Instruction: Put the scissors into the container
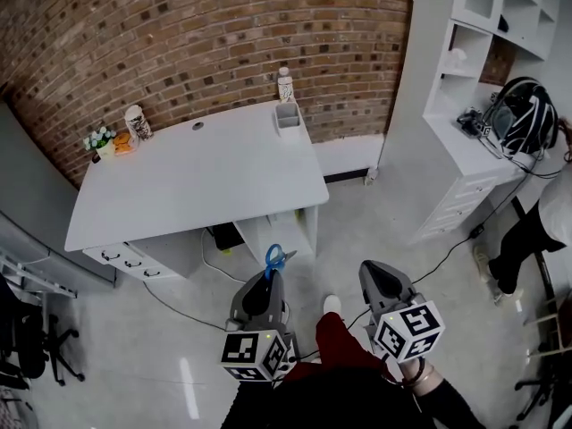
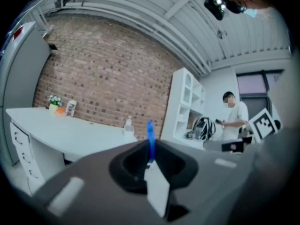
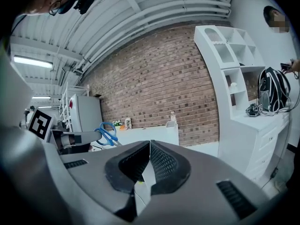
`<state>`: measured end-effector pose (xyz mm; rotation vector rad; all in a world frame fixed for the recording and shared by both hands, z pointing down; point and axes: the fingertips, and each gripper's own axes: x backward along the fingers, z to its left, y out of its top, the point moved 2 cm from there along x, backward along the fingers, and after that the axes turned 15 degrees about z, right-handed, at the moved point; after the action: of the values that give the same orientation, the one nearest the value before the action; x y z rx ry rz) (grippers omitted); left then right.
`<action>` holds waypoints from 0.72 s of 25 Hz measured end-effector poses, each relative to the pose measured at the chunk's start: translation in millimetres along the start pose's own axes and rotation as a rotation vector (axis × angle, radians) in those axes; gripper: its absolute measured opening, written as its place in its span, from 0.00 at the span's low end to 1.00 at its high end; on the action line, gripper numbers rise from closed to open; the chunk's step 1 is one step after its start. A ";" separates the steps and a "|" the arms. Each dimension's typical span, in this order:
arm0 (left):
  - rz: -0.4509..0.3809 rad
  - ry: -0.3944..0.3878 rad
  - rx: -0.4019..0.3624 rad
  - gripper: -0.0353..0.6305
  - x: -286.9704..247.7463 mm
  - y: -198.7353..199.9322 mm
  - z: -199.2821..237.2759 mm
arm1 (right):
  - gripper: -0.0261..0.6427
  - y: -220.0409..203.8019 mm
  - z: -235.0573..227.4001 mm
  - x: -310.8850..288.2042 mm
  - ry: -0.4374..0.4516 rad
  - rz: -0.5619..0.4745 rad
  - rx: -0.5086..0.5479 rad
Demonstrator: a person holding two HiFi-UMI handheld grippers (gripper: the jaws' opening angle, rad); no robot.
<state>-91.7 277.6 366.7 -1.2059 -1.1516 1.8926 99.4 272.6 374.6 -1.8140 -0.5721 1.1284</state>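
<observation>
Left gripper view — scissors (image 2: 150, 138) between jaws

Two grippers, the left gripper (image 1: 270, 277) and right gripper (image 1: 370, 269), one pair of scissors (image 1: 274, 258), one container (image 1: 287, 120), one desk (image 1: 197, 172).

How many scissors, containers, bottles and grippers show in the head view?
Scissors: 1
Container: 1
Bottle: 1
Grippers: 2, the left gripper clamping the scissors and the right gripper
Total: 5
</observation>
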 end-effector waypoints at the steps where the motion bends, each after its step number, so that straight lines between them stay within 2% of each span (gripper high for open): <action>1: 0.004 0.005 0.005 0.10 -5.6 0.7 3.4 | 0.05 2.0 -2.6 -6.1 0.005 0.005 0.000; 9: 0.040 0.038 0.024 0.10 -62.9 12.1 27.5 | 0.05 19.2 -32.2 -57.3 0.036 0.034 -0.008; 18: 0.060 0.040 0.031 0.10 -131.4 40.4 38.3 | 0.05 42.3 -66.5 -115.1 0.075 0.080 -0.011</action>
<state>-75.9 137.5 389.1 -1.2682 -1.0730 1.9144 99.8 136.1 403.1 -1.8950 -0.4666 1.1071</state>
